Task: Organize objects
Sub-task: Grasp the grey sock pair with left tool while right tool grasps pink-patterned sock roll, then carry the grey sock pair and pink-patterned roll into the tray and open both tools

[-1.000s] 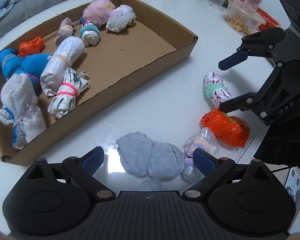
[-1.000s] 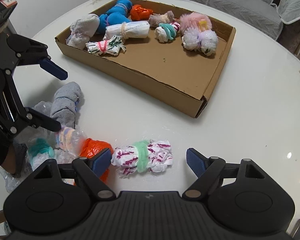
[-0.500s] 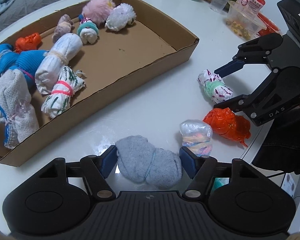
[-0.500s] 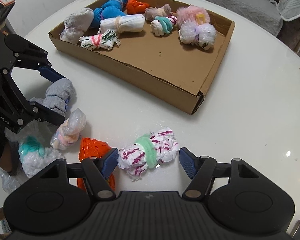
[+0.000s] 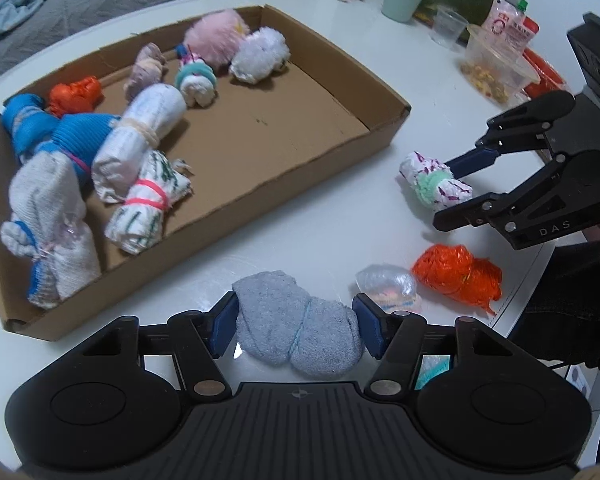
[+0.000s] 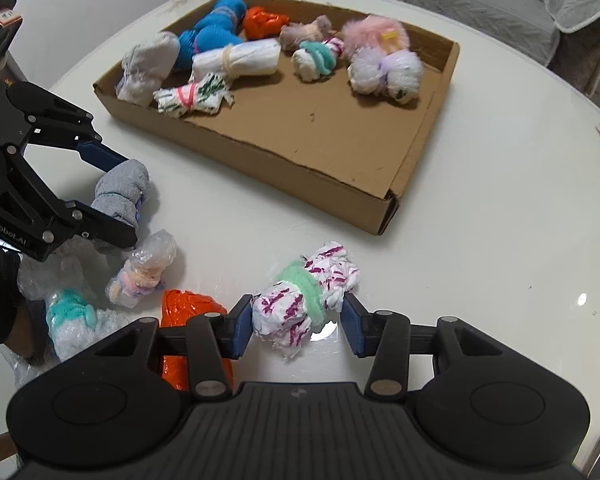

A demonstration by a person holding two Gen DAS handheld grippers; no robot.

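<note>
The left gripper (image 5: 296,326) is at the bottom middle of its picture. Its blue pads have just been closing, and now they pinch the grey roll (image 5: 296,330) on both ends. The grey roll lies on the white table (image 5: 308,216), just below the near wall of the box (image 5: 236,216).

The right gripper (image 6: 298,322) is at the bottom middle of its own picture. Its pads have just been closing too. They now pinch the white roll (image 6: 306,302), the one with purple marks and a green band. That roll sits on the table, below the box's near right corner.

An orange roll (image 6: 188,310) lies just left of the white roll. A clear bag roll (image 6: 144,272) is to its upper left, near the grey roll.

The box fills the upper left of the left picture. Many rolls sit along its far side and left end: a blue roll (image 5: 60,132), a pink fluffy roll (image 5: 216,36) and others. The box's right half is bare brown floor.
</note>
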